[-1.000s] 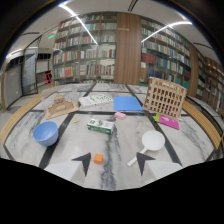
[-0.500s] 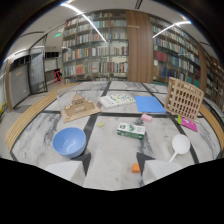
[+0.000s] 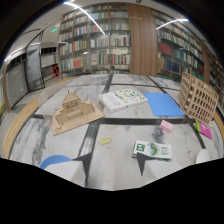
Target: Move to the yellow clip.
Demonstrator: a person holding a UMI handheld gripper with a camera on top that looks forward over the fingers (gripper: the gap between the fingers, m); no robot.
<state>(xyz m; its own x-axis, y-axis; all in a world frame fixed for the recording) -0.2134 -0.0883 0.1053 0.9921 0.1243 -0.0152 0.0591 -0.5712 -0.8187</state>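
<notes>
The yellow clip point(image 3: 105, 141) is small and lies flat on the marbled grey tabletop point(image 3: 115, 157), beside a dark seam line. It sits just ahead of my gripper point(image 3: 112, 164), slightly toward the left finger. The two dark fingertips point(image 3: 83, 161) point forward and stand apart. The gripper is open with nothing between the fingers.
A blue bowl point(image 3: 51, 161) lies by the left finger and a green-white box point(image 3: 151, 149) ahead of the right one. Farther off are a wooden model building point(image 3: 72, 112), a book point(image 3: 122, 98), a blue folder point(image 3: 164, 105), a pink eraser point(image 3: 166, 126) and a wooden rack point(image 3: 199, 99).
The gripper has moved forward and swung left. The clip has come close ahead of the fingers; the orange ball is out of view and only an edge of the white ladle shows.
</notes>
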